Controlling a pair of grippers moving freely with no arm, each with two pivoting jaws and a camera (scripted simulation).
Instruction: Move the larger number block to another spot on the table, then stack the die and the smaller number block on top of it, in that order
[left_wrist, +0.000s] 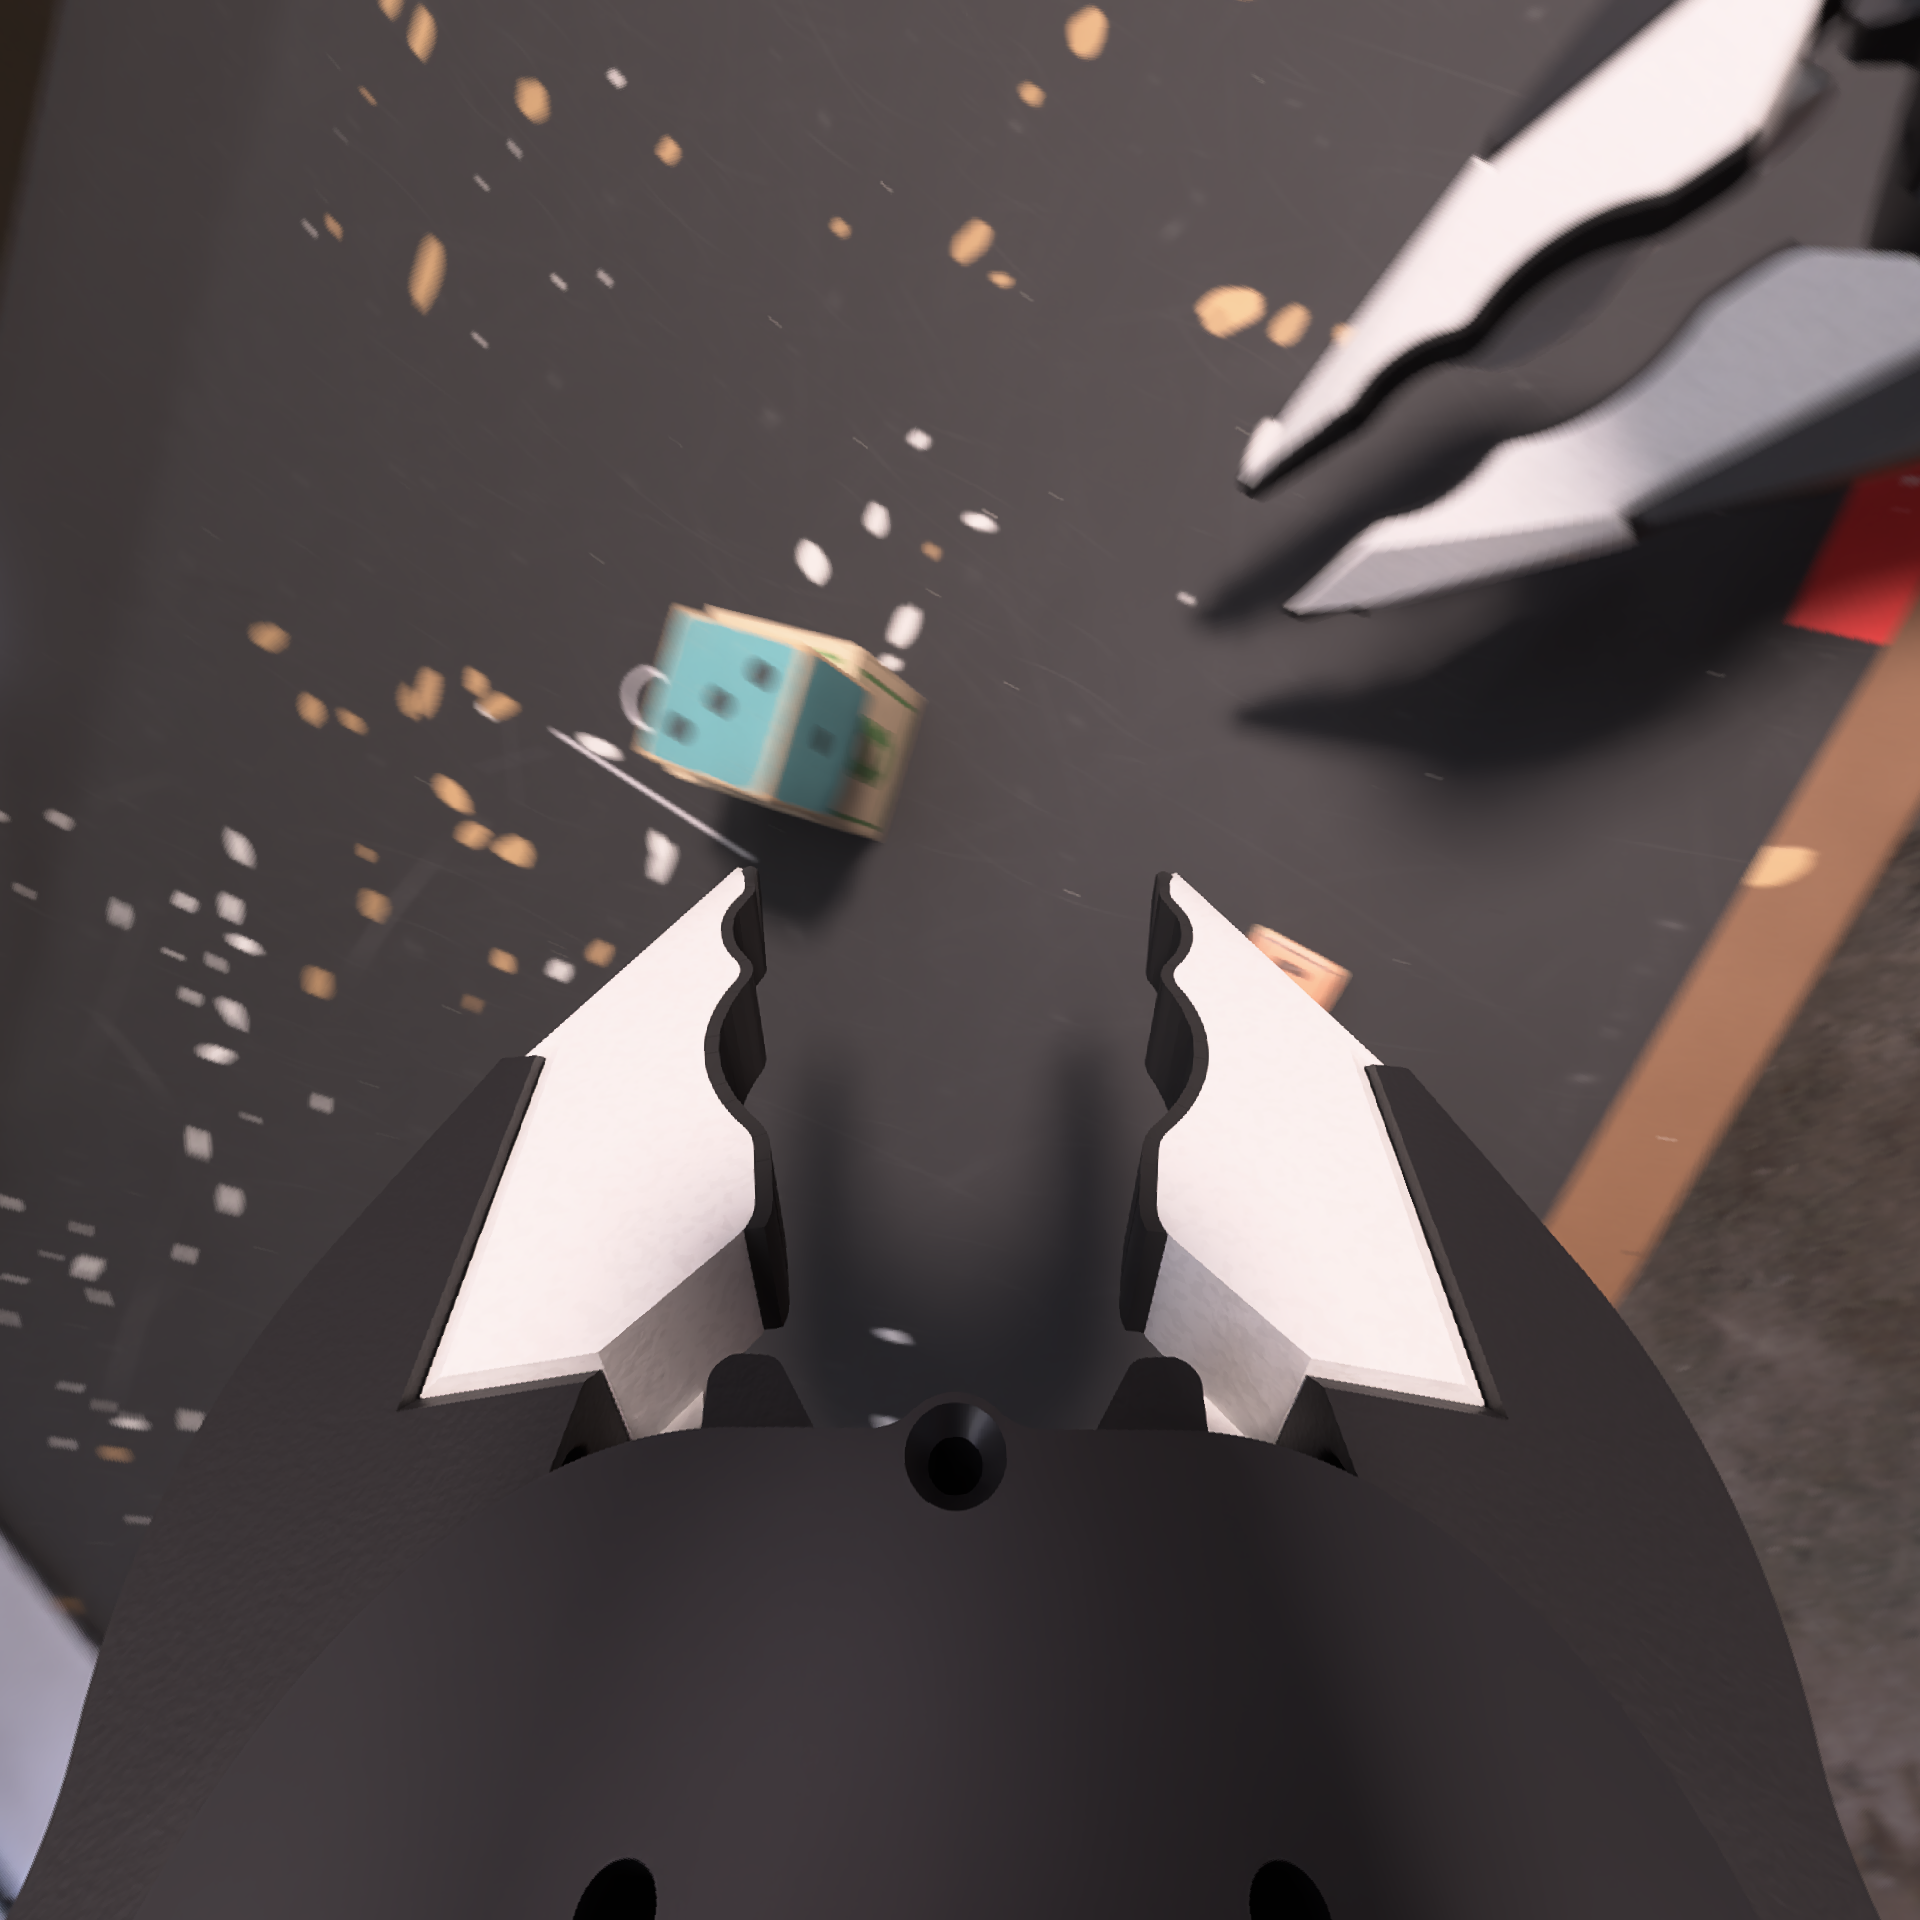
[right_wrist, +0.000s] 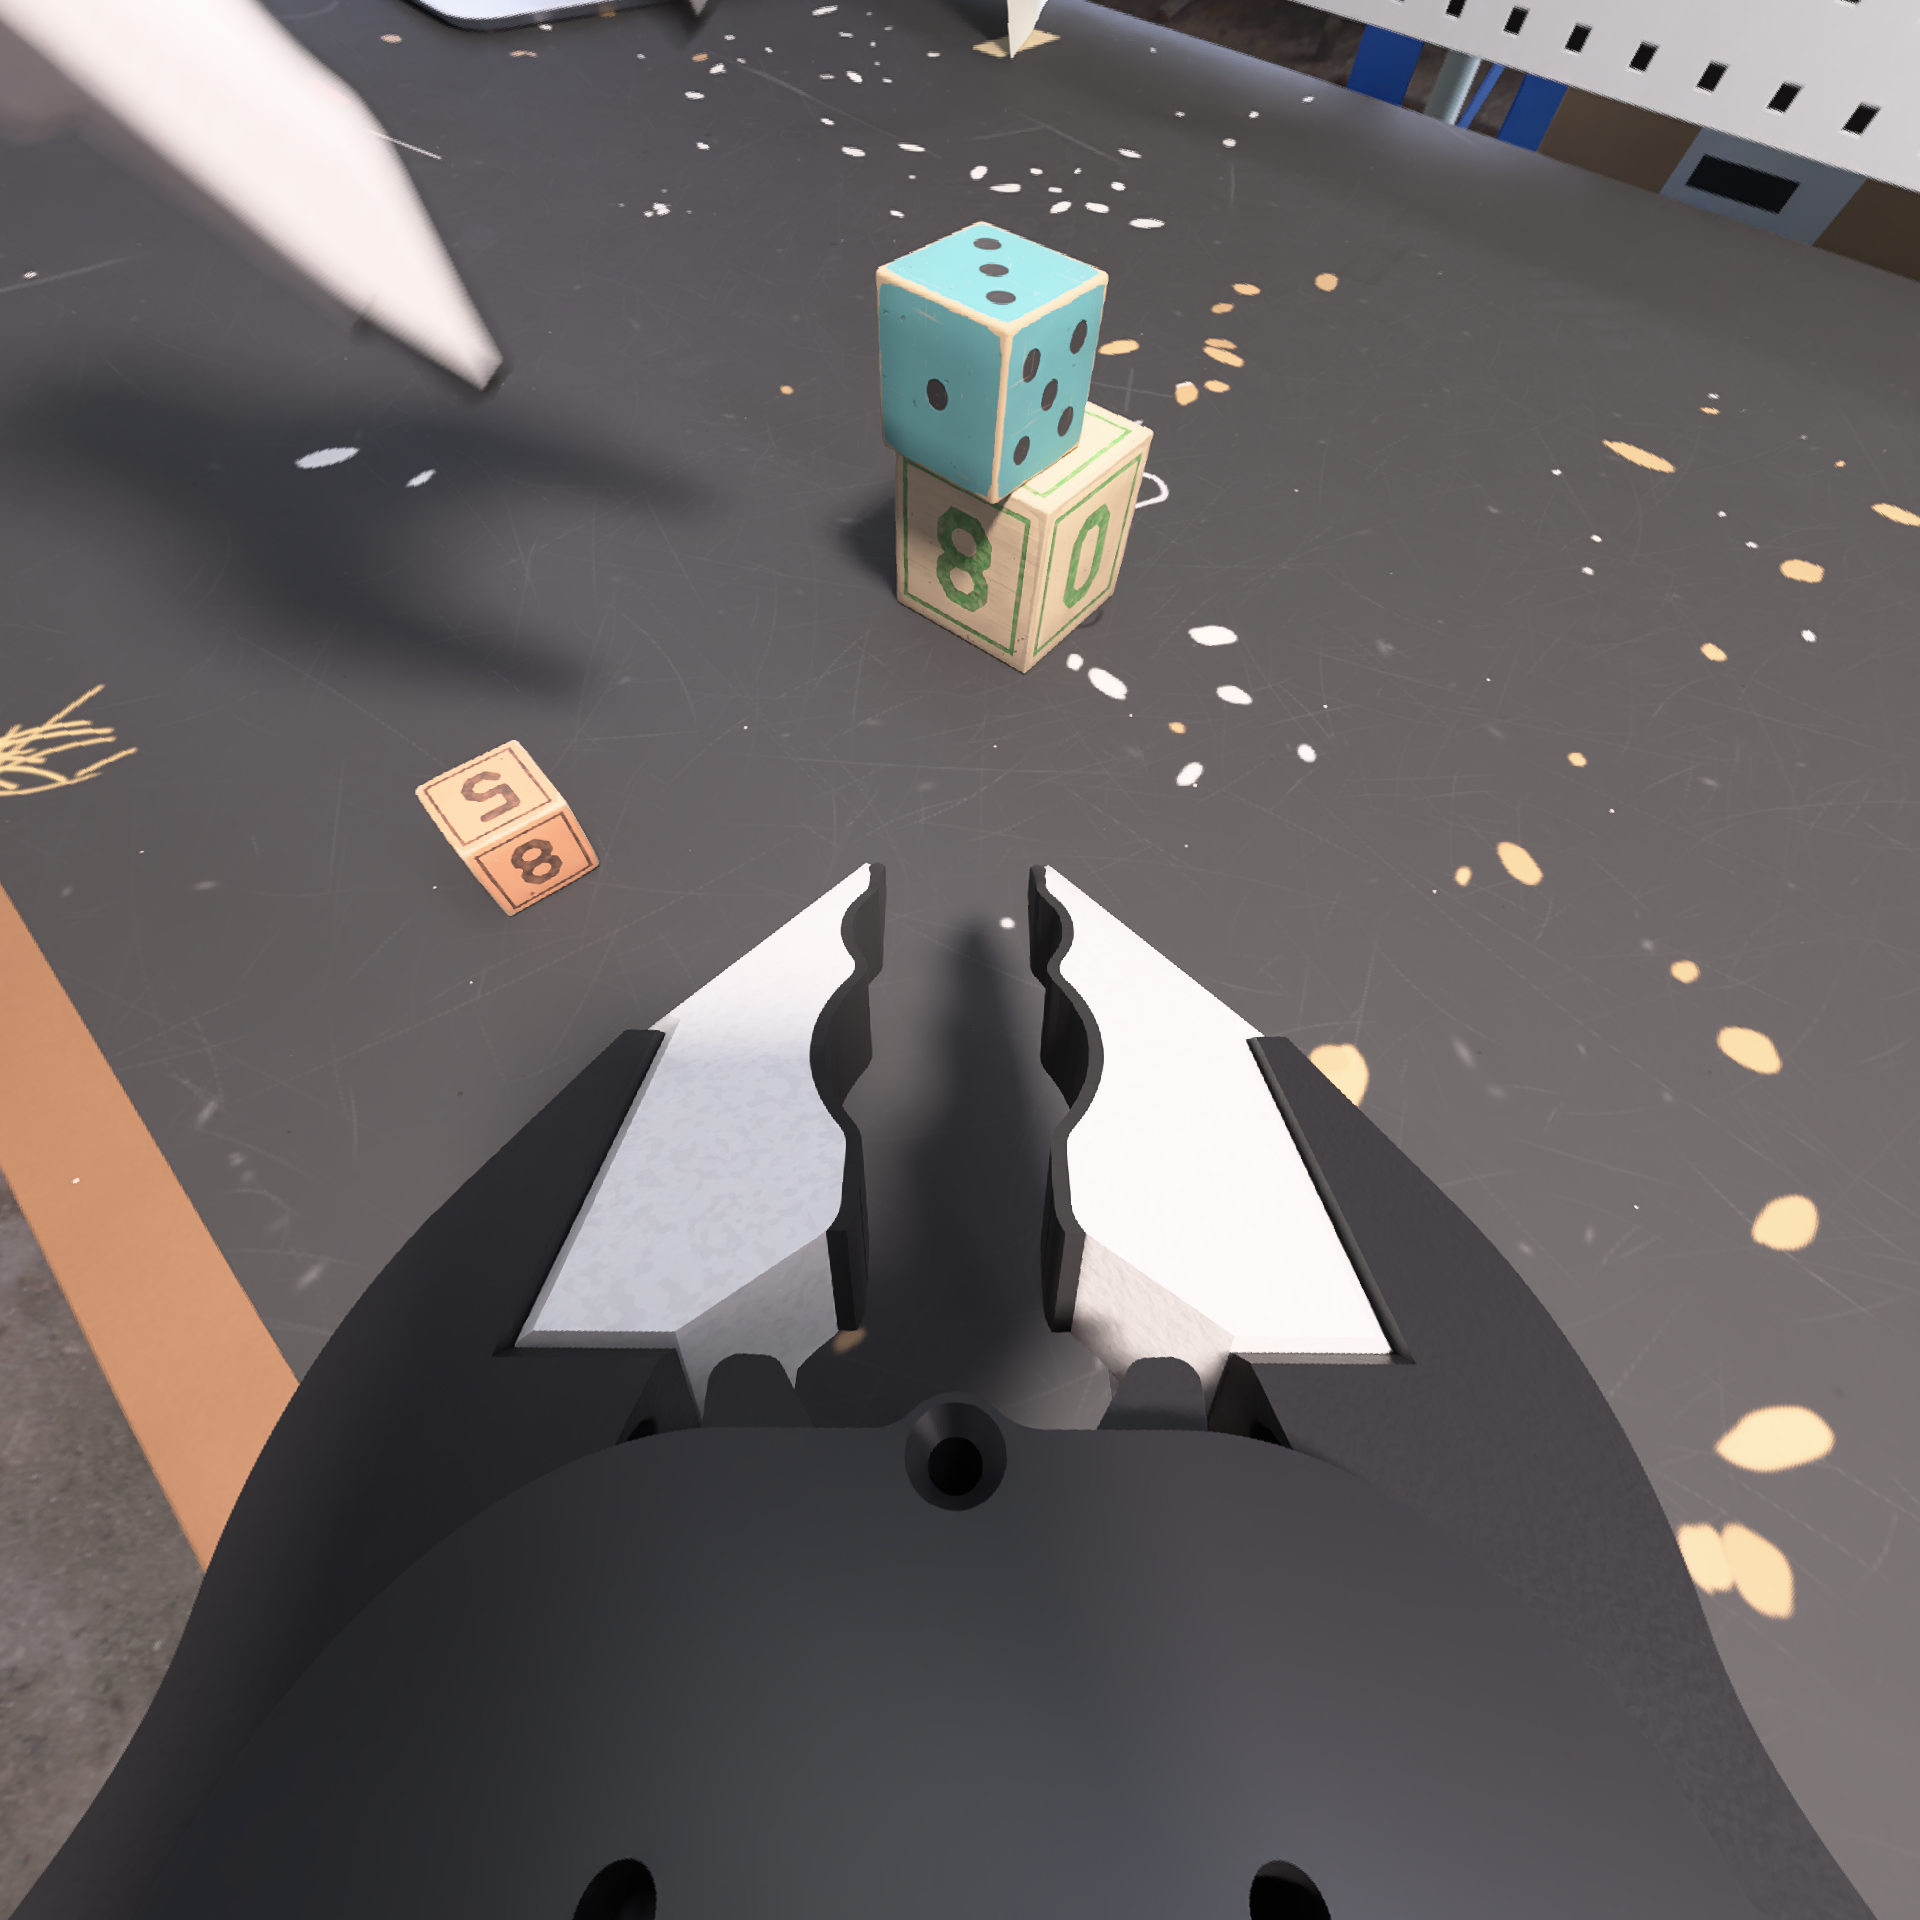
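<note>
A turquoise die (right_wrist: 987, 353) sits on the larger cream number block with green markings (right_wrist: 1013, 561), a little off-centre, in the middle of the dark table. In the left wrist view the die (left_wrist: 743, 717) and the block under it (left_wrist: 883, 753) are seen from above. The smaller orange number block (right_wrist: 509, 826) lies alone on the table near the front edge; it peeks out behind my left gripper's right finger (left_wrist: 1304, 966). My left gripper (left_wrist: 956, 914) is open and empty, above the table near the stack. My right gripper (right_wrist: 956, 894) is open and empty, short of the stack.
The table (right_wrist: 1455, 831) is dark grey with white and tan paint flecks and a tan front edge (right_wrist: 104, 1122). The right gripper's fingers (left_wrist: 1455, 416) hang at upper right in the left wrist view. A white perforated panel (right_wrist: 1662, 62) stands beyond the far edge.
</note>
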